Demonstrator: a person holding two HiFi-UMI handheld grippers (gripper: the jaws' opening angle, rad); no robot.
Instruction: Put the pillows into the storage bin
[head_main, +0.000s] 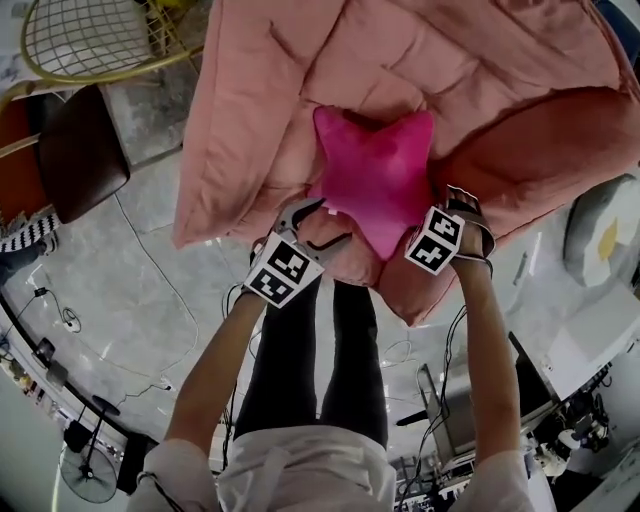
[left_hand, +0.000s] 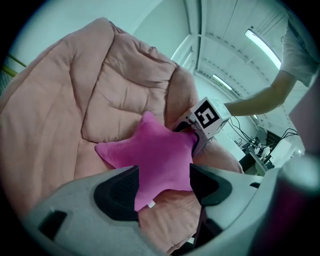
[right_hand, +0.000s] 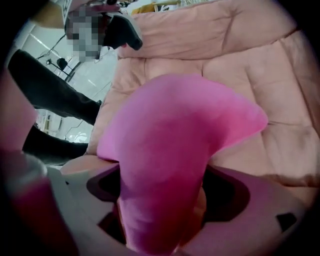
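Note:
A magenta star-shaped pillow (head_main: 375, 175) lies on the seat of a pink quilted beanbag sofa (head_main: 270, 90). My left gripper (head_main: 318, 225) hovers open just short of the pillow's lower left point; in the left gripper view the pillow (left_hand: 155, 155) shows beyond the spread pads, untouched. My right gripper (head_main: 455, 205) points down at the pillow's right side. In the right gripper view one arm of the pillow (right_hand: 175, 150) fills the space between its wide jaws (right_hand: 165, 192), which do not clamp it. The right gripper's marker cube (left_hand: 207, 117) shows at the pillow's far edge.
A gold wire chair (head_main: 90, 40) and a dark brown seat (head_main: 75, 150) stand at the left on the grey floor. Cables trail across the floor (head_main: 150, 330). A fan (head_main: 88, 472) stands at the lower left, desks with gear (head_main: 560, 400) at the right. No storage bin shows.

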